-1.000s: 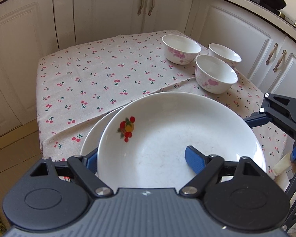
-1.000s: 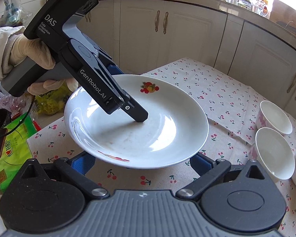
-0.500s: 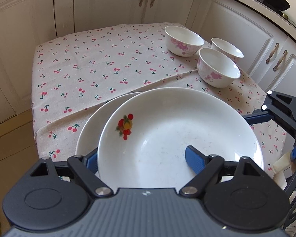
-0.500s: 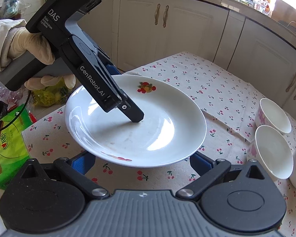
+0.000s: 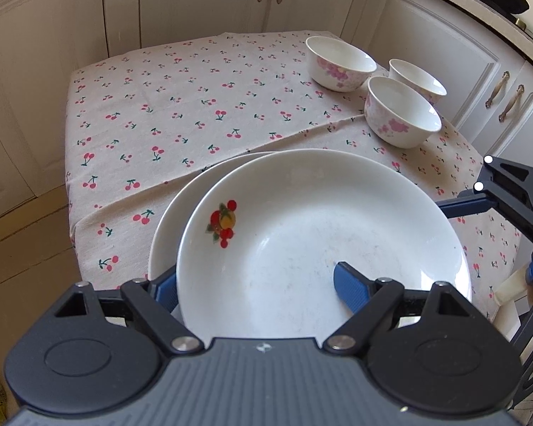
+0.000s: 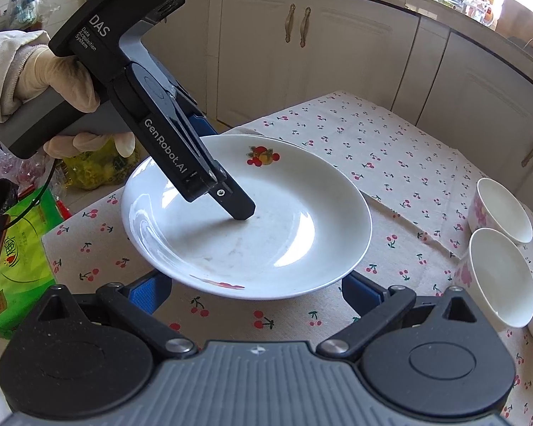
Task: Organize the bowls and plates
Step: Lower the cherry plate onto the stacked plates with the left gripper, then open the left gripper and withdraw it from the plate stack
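A small table [image 5: 99, 163] covered with a cherry-print cloth [image 5: 195, 106] stands among cream kitchen cupboards [image 6: 302, 53].

Near its front edge, a wide, shallow white plate [image 5: 302, 230] with a small fruit picture on its rim is held tilted just above a second white plate [image 5: 167, 227], which peeks out from beneath it on one side. Whether the two plates touch cannot be told.

The left gripper [image 5: 256, 280], held by a gloved hand [image 6: 53, 78], is clamped on the near rim of the upper plate: one blue pad lies inside the dish and the other sits under the rim.

The right gripper [image 6: 256, 291] hovers low at the plate's opposite side with its jaws spread wide and nothing between the pads; the plate rim lies just ahead of them.

Three small white bowls [image 5: 401, 117] with pink flowers sit close together at the far right corner of the table, well apart from the plates.

The plate looks like glazed china: stiff, fairly heavy for a one-sided pinch, slippery and breakable. The rim, pinched from above and below, seems the only practical hold, and it should be lowered gently and level so it nests without chipping. The bowls would likely be lighter, best taken by pinching one wall at the lip.
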